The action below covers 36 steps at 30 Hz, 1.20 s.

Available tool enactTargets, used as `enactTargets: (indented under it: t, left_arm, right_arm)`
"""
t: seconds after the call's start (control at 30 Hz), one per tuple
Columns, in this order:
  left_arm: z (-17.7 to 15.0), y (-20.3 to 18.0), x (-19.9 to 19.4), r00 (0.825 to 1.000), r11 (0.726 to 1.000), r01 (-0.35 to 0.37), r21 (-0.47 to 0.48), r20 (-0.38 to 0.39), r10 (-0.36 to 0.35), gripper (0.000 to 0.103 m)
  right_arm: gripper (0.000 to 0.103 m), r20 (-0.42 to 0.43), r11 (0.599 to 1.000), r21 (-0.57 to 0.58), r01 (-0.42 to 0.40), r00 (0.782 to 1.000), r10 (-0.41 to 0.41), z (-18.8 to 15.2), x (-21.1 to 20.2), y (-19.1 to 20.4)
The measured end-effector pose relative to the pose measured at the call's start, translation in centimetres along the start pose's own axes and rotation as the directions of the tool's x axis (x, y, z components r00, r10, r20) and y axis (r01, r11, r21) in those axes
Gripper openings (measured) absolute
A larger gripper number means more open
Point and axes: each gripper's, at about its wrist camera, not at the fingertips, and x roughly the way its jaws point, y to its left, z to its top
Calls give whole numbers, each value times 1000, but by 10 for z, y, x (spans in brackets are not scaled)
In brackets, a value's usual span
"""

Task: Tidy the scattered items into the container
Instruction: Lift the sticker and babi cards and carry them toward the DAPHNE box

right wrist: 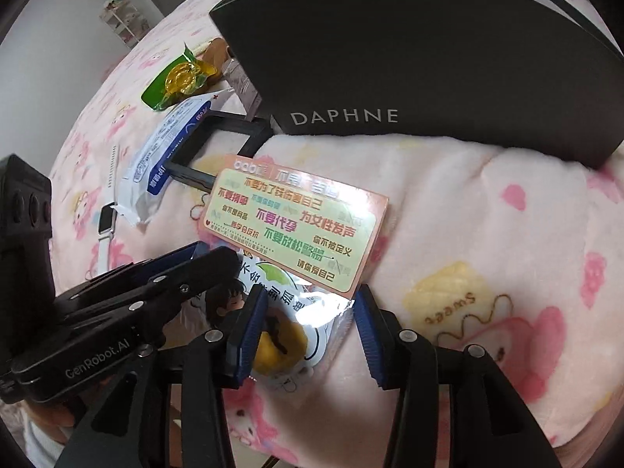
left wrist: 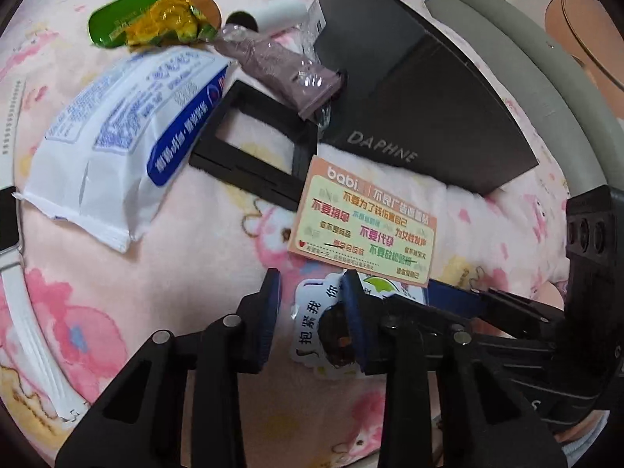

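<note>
Across the left wrist view, a pink cartoon blanket carries the clutter. The left gripper stands parted, its blue pads either side of a white die-cut sticker without pressing it. Just ahead lies the babi sticker card, its far corner touching a black rectangular frame. Bare blanket opens to the left, up to a white and blue wet-wipe pack and a white smartwatch at the edge. Farther off sit a green and yellow snack wrapper, a clear-wrapped mauve item and the dark DAPHNE box, with the right gripper crowding in from the right.

Seen from the right wrist, the right gripper is spread wide over the same sticker, holding nothing. The card overlaps the sticker's far end. The left gripper closes off the left; open blanket runs right, toward the DAPHNE box.
</note>
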Motion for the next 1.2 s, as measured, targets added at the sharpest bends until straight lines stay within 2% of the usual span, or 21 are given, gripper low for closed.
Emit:
enactTargets:
  t: [0.07, 0.13, 0.27, 0.47, 0.6, 0.67, 0.8, 0.93, 1.1, 1.2]
  left_arm:
    - [-5, -11, -5, 999, 998, -33, 45, 7, 33, 30]
    - [-10, -19, -8, 999, 998, -36, 54, 12, 35, 28]
    - [-16, -25, -18, 1000, 1000, -7, 21, 24, 7, 28]
    - [-13, -40, -45, 995, 999, 36, -8, 95, -35, 28]
    - [-6, -50, -64, 991, 996, 88, -14, 103, -86, 28]
    - [-2, -58, -71, 990, 996, 86, 0, 112, -86, 28]
    - [6, -72, -83, 988, 996, 90, 16, 123, -91, 28]
    - [17, -89, -85, 985, 994, 96, 49, 140, -102, 28]
    - [41, -112, -76, 979, 993, 102, 64, 171, -112, 28]
    - [63, -132, -76, 978, 992, 70, 107, 191, -89, 28]
  right_arm:
    - [42, 7, 1000, 0, -26, 1000, 26, 1, -4, 1]
    - [41, 21, 999, -7, -47, 999, 47, 3, -11, 3]
    - [40, 67, 998, -34, -44, 997, 47, 5, -27, 5]
    - [40, 116, 996, -66, -53, 991, 61, 2, -55, 2]
    - [40, 160, 995, -96, -19, 987, 34, 5, -74, 3]
    - [40, 198, 994, -111, -7, 980, 29, 6, -88, 3]
    - [40, 264, 993, -110, -36, 962, 65, 13, -113, -3]
    - [40, 306, 995, -97, -11, 951, 40, 22, -124, -15]
    - [40, 332, 997, -78, -26, 942, 51, 39, -135, -37]
    - [40, 364, 995, -97, -18, 930, 52, 59, -146, -43]
